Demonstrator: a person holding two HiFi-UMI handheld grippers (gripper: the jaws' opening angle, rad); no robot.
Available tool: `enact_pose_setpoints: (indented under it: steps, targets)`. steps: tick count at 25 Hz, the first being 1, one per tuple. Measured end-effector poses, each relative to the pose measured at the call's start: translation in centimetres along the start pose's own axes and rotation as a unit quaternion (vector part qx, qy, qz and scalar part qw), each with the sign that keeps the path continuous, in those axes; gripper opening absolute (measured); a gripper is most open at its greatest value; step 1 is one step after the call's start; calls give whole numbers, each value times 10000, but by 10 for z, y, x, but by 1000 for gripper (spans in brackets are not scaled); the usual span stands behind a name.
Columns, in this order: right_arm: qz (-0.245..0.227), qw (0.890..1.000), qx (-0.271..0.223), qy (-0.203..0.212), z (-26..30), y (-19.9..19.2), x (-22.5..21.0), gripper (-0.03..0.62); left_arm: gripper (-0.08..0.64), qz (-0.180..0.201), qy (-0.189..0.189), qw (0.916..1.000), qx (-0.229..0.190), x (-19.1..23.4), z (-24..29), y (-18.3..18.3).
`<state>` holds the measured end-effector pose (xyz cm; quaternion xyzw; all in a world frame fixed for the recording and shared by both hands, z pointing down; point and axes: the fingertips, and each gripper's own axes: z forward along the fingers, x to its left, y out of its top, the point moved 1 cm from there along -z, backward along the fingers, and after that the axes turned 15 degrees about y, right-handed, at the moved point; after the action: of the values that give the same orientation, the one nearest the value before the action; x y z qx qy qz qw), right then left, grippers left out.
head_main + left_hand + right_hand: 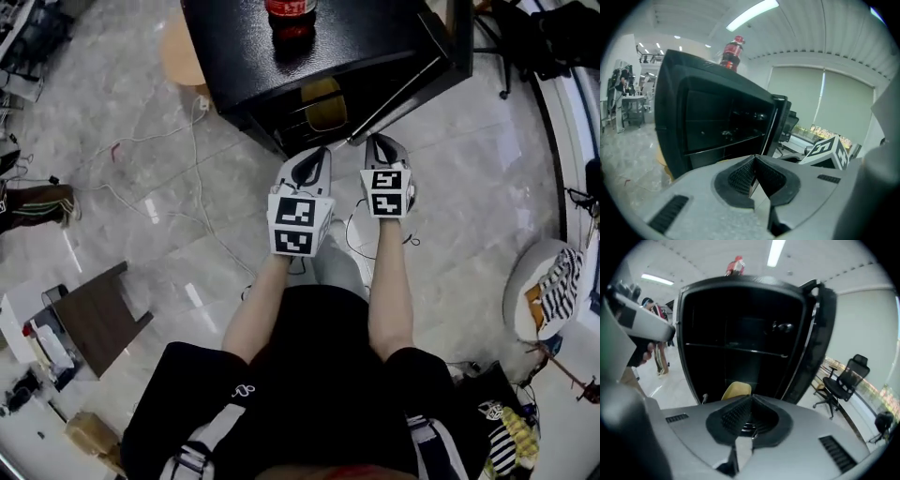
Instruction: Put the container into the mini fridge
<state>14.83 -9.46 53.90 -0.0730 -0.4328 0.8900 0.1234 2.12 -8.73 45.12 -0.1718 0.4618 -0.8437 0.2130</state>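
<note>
The black mini fridge (375, 37) stands on the floor with its door (452, 36) swung open to the right. A yellow container (323, 103) sits inside, low on the fridge floor behind a wire shelf; in the right gripper view the container (737, 390) shows just past the jaws. My left gripper (319, 152) and right gripper (380, 141) hover side by side right in front of the opening. Both are shut with nothing between the jaws, as the left gripper (754, 157) and right gripper (751, 397) show in their own views.
A red-capped bottle (291, 14) stands on the fridge top. A round wooden stool (180, 52) is left of the fridge, with cables (141, 202) across the floor. A brown side table (98, 314) sits at the lower left. An office chair (843, 380) stands right of the door.
</note>
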Motion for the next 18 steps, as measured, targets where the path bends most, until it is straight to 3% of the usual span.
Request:
enact_pose_setpoints:
  steps: [2, 5, 9, 14, 18]
  targets:
    - [430, 9974, -441, -373, -38, 9, -21, 15, 5, 102, -269, 9994, -171, -27, 3, 14]
    - [911, 9829, -1224, -1031, -104, 27, -56, 15, 5, 243, -774, 9954, -501, -73, 9, 40]
    - [971, 9622, -2035, -1529, -192, 50, -73, 12, 5, 209, -1311, 9866, -944, -125, -4, 82]
    - [1045, 9306, -2703, -2237, -296, 58, -88, 12, 5, 314, -1914, 9669, -1658, -187, -38, 134]
    - [991, 9112, -2894, -2760, -350, 58, -98, 12, 5, 310, -2323, 9499, -2069, -226, -55, 166]
